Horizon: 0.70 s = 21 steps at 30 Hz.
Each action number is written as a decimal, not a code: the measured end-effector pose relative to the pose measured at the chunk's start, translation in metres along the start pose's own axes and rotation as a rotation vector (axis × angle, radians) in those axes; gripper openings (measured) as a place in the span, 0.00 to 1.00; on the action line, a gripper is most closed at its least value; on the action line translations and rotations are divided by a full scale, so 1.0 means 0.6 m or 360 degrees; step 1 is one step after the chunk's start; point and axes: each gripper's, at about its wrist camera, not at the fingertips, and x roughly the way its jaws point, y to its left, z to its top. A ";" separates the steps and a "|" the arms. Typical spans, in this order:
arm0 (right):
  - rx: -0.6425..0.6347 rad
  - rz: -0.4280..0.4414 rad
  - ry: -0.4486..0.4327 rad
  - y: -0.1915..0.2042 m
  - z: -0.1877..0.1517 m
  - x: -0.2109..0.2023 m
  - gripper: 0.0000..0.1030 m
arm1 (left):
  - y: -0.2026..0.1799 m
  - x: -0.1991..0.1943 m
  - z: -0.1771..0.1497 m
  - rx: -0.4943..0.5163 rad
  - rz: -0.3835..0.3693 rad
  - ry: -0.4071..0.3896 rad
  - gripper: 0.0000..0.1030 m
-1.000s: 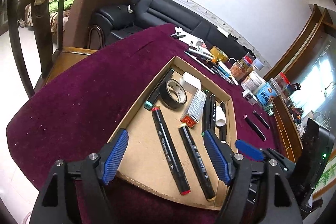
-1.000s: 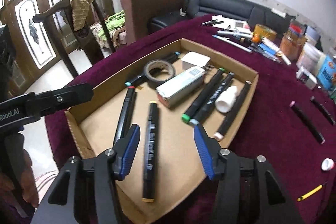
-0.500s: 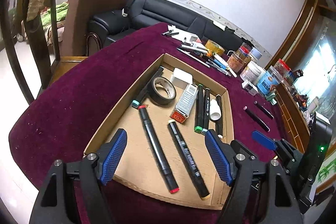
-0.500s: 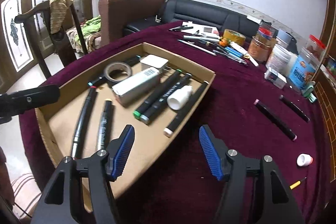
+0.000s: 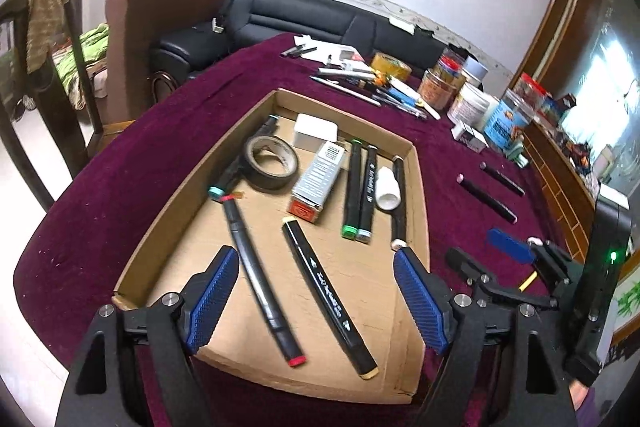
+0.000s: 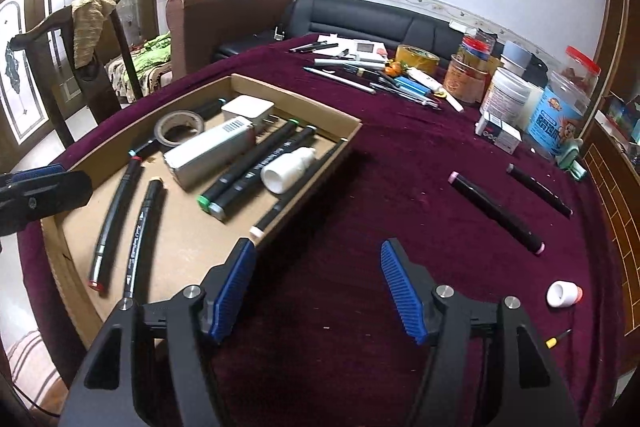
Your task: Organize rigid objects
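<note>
In the tray: the cardboard tray (image 5: 416, 187) filled the centre of the left wrist view and held the sorted things on its brown floor.
Markers inside: a red-tipped marker (image 5: 260, 279) and a cream-tipped marker (image 5: 328, 297) lay side by side in the lower middle of the frame; a green-capped marker (image 5: 352, 191) and a grey-capped marker (image 5: 367, 195) lay touching each other further up, to the right.
Other contents: a roll of dark tape (image 5: 272, 163) sat in the upper left of the tray, a silver box with a red end (image 5: 318, 183) just right of it, a white block (image 5: 315, 133) at the far wall, and a small white bottle (image 5: 388, 189) by the right wall.
Loose markers: a pink-tipped black marker (image 6: 496, 213) and a thinner black marker (image 6: 538, 191) lay on the purple tablecloth (image 6: 360, 187) at the right of the right wrist view, well apart from the tray.
Small bits: a white cap (image 6: 564, 294) and a yellow-tipped stick (image 6: 558, 339) lay at the lower right.
Left gripper (image 5: 316, 301): jaws opening, nothing between the blue pads, hovering above the tray's near end.
Right gripper (image 6: 318, 291): jaws apart and empty, above bare cloth just right of the tray.
Background: jars, pens and a yellow tape roll crowded the table's far edge before a black sofa (image 6: 360, 19).
</note>
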 end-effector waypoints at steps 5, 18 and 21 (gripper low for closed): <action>0.0130 -0.0018 0.0081 -0.106 0.015 0.019 0.63 | -0.032 0.001 -0.002 0.0088 -0.0032 0.0006 0.81; 0.0780 0.0126 0.0299 -0.420 0.025 0.157 0.63 | -0.068 0.012 -0.009 0.0173 -0.0078 0.0061 0.81; 0.0823 0.0199 0.0307 -0.410 0.022 0.171 0.65 | -0.069 0.014 -0.009 0.0176 -0.0079 0.0066 0.81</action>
